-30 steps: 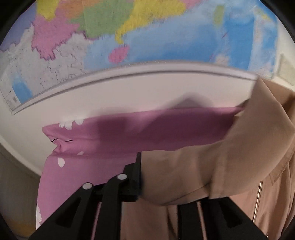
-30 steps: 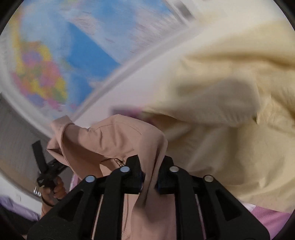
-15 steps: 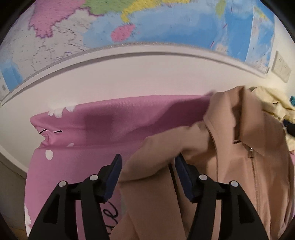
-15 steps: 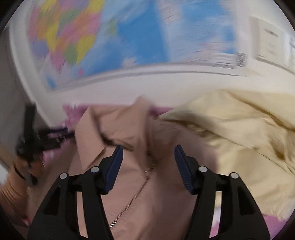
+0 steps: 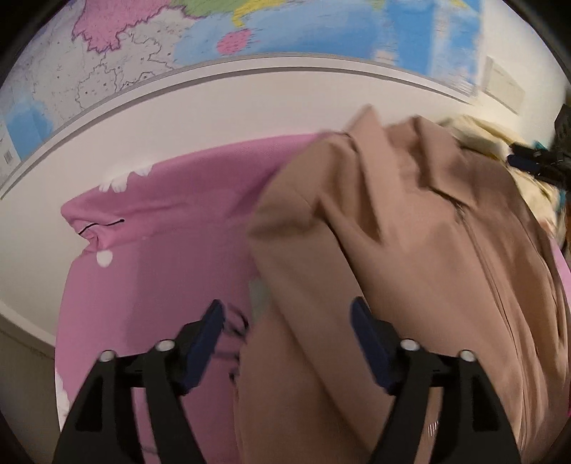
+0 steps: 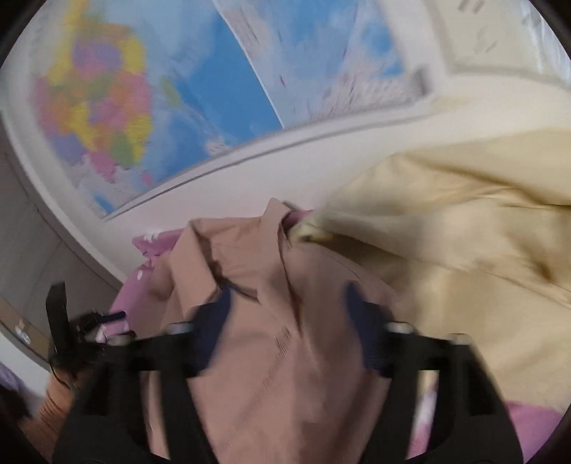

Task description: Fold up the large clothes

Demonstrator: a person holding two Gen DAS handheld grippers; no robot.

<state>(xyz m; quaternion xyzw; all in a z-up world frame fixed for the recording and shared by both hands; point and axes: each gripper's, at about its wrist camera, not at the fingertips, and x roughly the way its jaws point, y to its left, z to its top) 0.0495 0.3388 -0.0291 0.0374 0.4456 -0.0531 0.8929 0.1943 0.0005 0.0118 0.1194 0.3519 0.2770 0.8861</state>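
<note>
Matt tan woven-cloth jacket [image 5: 410, 250], soft pink cloth sheet [image 5: 171, 228], cream cloth garment [image 6: 464, 221], glossy paper map [image 5: 142, 53]

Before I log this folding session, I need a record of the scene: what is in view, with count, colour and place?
tan jacket: one, tan, zip front, lying on the pink sheet, partly crumpled
pink sheet: one, pink with white spots, spread under the jacket
cream garment: one, pale yellow, heaped beside the jacket's collar end
wall map: one, blue with coloured regions, on the wall behind
left gripper: one, black with blue pads, jaws opening over the jacket's edge, nothing gripped
right gripper: one, black with blue pads, jaws opening above the jacket, nothing gripped
</note>
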